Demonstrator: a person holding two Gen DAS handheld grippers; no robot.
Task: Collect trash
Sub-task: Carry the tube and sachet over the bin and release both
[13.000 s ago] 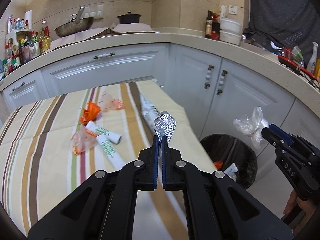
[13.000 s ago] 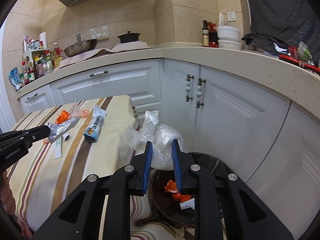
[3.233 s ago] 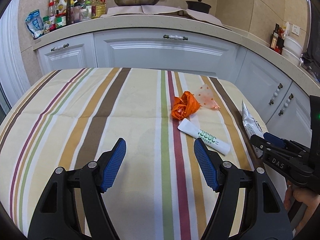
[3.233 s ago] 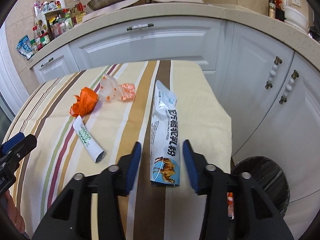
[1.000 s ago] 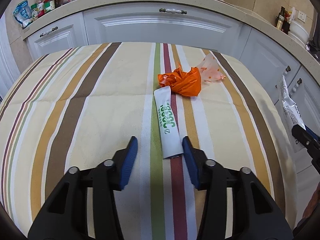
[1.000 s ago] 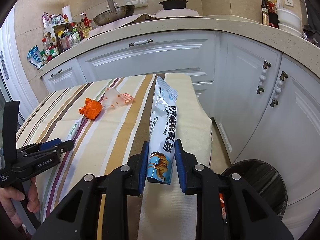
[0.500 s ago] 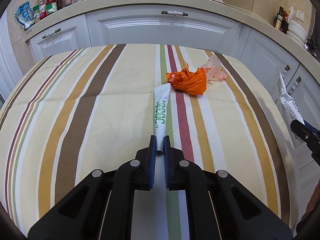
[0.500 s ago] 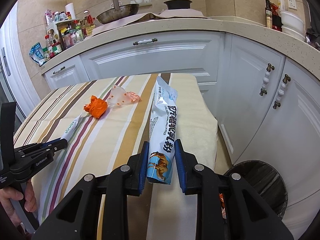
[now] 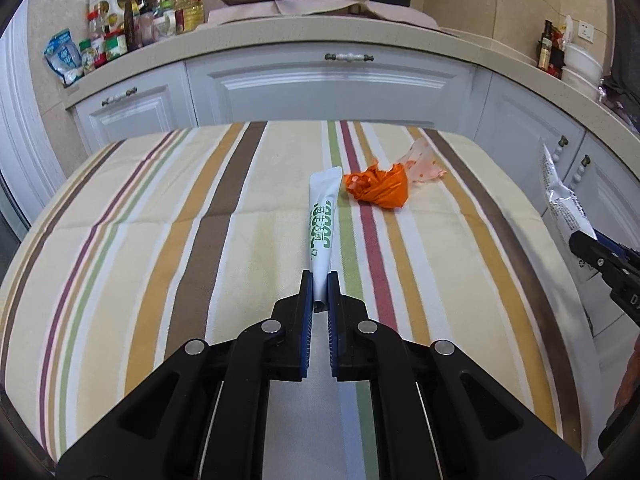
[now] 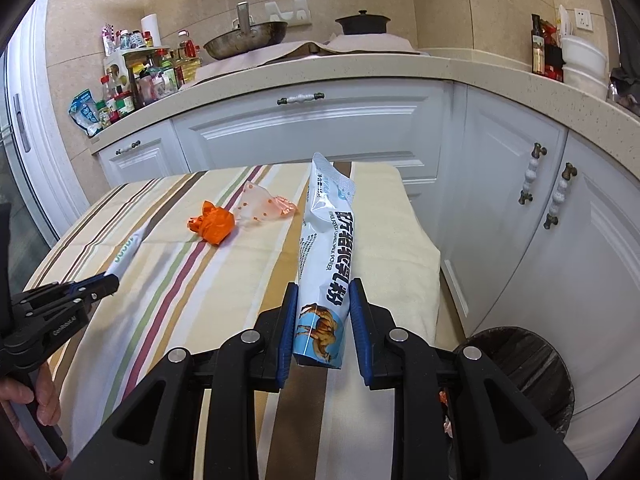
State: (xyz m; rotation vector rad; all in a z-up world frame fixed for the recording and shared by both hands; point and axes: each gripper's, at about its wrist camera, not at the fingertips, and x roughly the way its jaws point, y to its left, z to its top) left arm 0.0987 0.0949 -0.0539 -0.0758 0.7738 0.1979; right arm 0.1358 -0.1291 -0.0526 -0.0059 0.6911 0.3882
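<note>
My left gripper (image 9: 320,280) is shut on the cap end of a white tube with green print (image 9: 322,224) and holds it above the striped tablecloth (image 9: 160,240); tube and gripper also show in the right wrist view (image 10: 128,250). My right gripper (image 10: 322,292) is shut on a blue and white milk powder pouch (image 10: 326,240), lifted over the table's right edge; the pouch shows at the right of the left wrist view (image 9: 560,200). A crumpled orange wrapper (image 9: 380,190) and a clear dotted bag (image 9: 422,162) lie on the cloth.
A black-lined trash bin (image 10: 524,364) with some trash inside stands on the floor right of the table, below white cabinets (image 10: 540,220). A counter (image 9: 320,36) with bottles, a wok and a pot runs behind the table.
My left gripper has lifted the tube off the cloth, its far end now raised. My right gripper still holds the pouch and has risen slightly.
</note>
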